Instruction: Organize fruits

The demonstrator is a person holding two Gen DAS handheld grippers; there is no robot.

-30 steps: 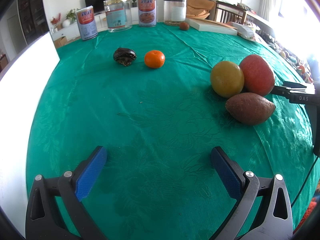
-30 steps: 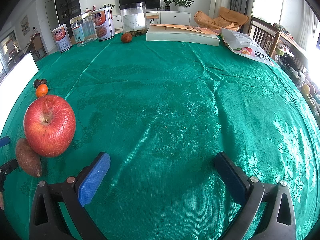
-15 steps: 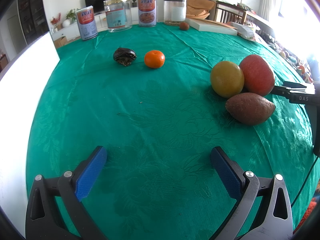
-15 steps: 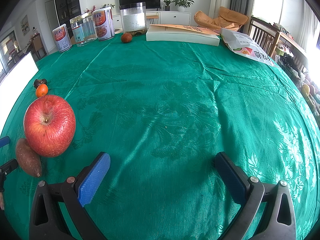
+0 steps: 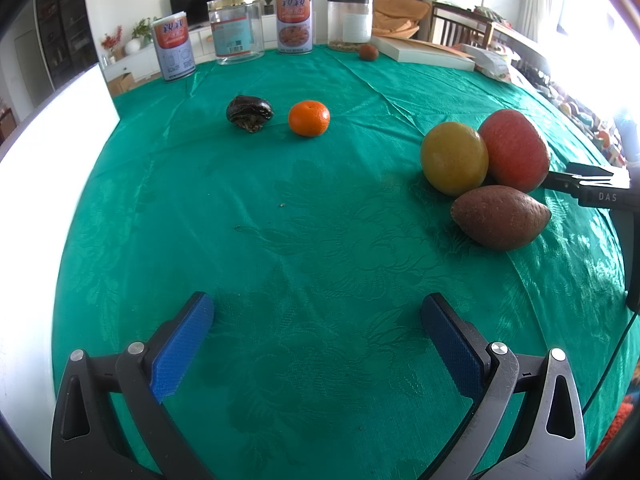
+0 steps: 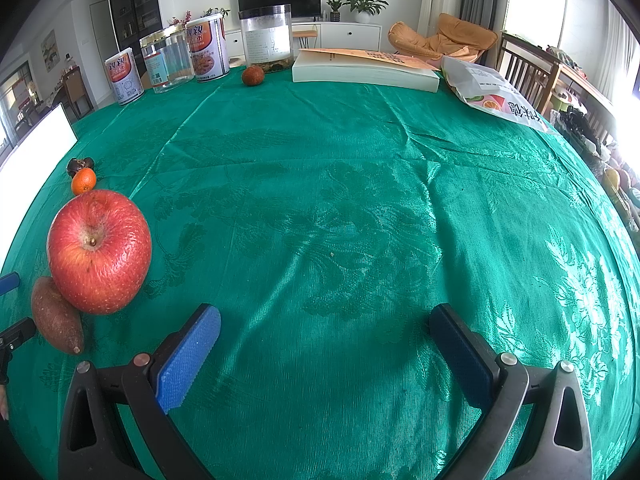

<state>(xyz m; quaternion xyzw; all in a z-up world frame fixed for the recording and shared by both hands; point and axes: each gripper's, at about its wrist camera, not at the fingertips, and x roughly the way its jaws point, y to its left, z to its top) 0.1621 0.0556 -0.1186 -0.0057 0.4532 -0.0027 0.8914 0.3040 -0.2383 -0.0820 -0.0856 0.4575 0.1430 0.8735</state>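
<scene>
On a green patterned tablecloth, a cluster of three: red apple, yellow round fruit pressed against its left side, brown pointed fruit lying just in front of both and touching them; farther back and well apart from the cluster, a mandarin with a dark wrinkled fruit just beside it on the left; at the far edge, a small brownish-orange fruit near the jars and tins, next to a thick white book.

In the left wrist view, left gripper spread wide over bare cloth, blue pads holding nothing; cluster ahead and to the right, well clear of the fingers; mandarin far ahead, slightly left of centre.

In the right wrist view, right gripper likewise spread wide and empty, low over the cloth; apple just left of and beyond the left fingertip, not touching it; brown fruit beside the apple at the frame's left edge; mandarin and dark fruit small behind them; printed snack bag far right.
</scene>
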